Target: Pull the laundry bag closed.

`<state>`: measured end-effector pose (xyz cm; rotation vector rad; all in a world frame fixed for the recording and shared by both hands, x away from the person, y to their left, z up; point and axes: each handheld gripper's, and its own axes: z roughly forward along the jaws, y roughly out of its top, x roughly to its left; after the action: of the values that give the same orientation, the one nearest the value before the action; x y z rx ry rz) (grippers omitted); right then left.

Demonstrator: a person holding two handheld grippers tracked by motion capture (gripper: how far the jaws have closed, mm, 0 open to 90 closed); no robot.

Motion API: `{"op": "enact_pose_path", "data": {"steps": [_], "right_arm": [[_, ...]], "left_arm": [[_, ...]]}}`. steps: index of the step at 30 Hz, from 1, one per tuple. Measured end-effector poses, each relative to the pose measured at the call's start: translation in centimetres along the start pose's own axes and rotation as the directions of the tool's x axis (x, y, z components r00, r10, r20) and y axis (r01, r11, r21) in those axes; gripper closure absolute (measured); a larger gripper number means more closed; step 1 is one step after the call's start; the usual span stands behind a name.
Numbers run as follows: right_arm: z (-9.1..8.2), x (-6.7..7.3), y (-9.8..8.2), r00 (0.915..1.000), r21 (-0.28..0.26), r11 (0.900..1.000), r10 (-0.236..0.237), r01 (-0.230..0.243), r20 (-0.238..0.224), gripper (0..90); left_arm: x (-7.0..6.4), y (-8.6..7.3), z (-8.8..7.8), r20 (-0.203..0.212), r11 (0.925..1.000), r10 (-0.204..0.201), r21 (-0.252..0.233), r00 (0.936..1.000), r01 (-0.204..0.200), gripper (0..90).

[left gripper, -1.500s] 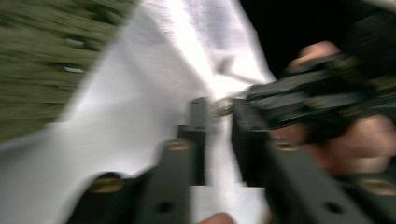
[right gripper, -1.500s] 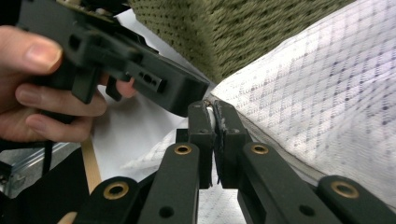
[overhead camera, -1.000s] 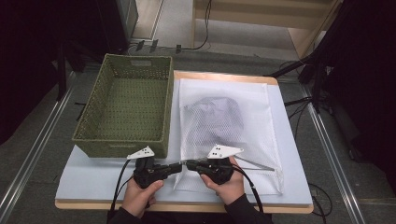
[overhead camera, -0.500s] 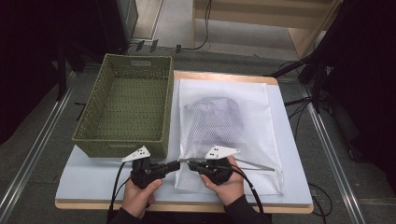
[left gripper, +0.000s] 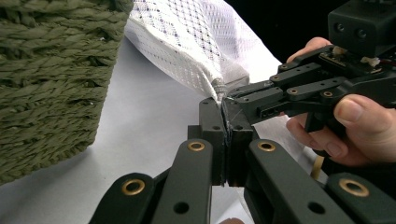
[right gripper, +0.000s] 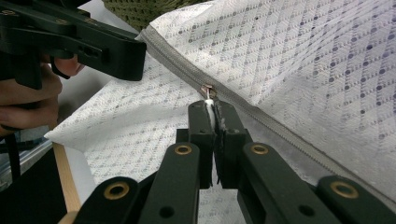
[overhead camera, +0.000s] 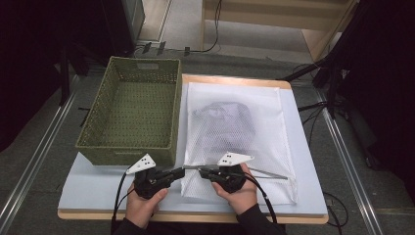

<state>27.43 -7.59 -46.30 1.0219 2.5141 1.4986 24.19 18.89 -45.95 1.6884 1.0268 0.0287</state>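
**Both claws pinched on the mesh bag's near edge**

From above, the person's two hands sit low at the front of the desk, knuckles up and pointed toward each other. The left claw reaches rightward to the near left corner of the white mesh bag; the right claw meets it there. The bag lies flat beside the green woven basket, with something dark inside it. Compared with a second ago, both hands have slid slightly left and nearer together.

The left gripper view has the claw's jaws clenched on the bag's corner seam, lifting it off the desk, basket wall just to the side.

In the right gripper view, the jaws are clamped on the white zipper pull along the grey zipper.
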Motion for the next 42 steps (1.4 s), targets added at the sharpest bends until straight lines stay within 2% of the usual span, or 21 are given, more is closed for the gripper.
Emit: {"op": "enact_pose_path", "data": {"steps": [2, 8, 12, 15, 31, 36, 42], "right_arm": [[0.0, 0.0, 0.0, 1.0000, 0.001, 1.000, 0.000, 0.000, -0.001, 88.5], [-0.1, 0.0, 0.1, 1.0000, -0.005, 1.000, -0.006, 0.006, -0.006, 88.4], [-0.1, 0.1, 0.1, 0.9999, -0.007, 1.000, -0.016, 0.016, -0.003, 88.4], [-0.3, 0.1, 0.1, 0.9998, -0.008, 1.000, -0.018, 0.018, 0.003, 88.5], [-1.1, -0.5, -0.4, 0.9993, -0.001, 1.000, -0.018, 0.018, 0.033, 88.5], [-1.7, -1.1, -0.6, 0.9989, -0.006, 1.000, 0.003, -0.003, 0.048, 88.5], [-2.6, -1.6, -0.8, 0.9979, -0.016, 1.000, 0.012, -0.011, 0.064, 88.5]], "left_arm": [[0.0, 0.0, 0.0, -0.002, 1.0000, 0.003, -0.001, 1.0000, -0.003, 89.9], [0.2, -0.1, -0.2, 0.028, 0.9999, 0.010, -0.013, 0.9996, -0.010, 89.6], [0.0, -0.1, -0.3, -0.001, 0.9993, 0.031, -0.020, 0.9995, -0.031, 89.9], [-0.2, 0.0, -0.1, -0.010, 0.9986, 0.052, -0.004, 0.9986, -0.052, 90.0], [0.0, -0.1, -0.1, -0.039, 0.9991, 0.043, 0.002, 0.9983, -0.043, 90.0], [0.3, -0.1, -0.7, -0.049, 0.9995, 0.027, -0.015, 0.9985, -0.027, 90.0], [0.3, -0.2, -0.7, -0.062, 0.9994, 0.033, -0.006, 0.9975, -0.034, 90.0]]}}
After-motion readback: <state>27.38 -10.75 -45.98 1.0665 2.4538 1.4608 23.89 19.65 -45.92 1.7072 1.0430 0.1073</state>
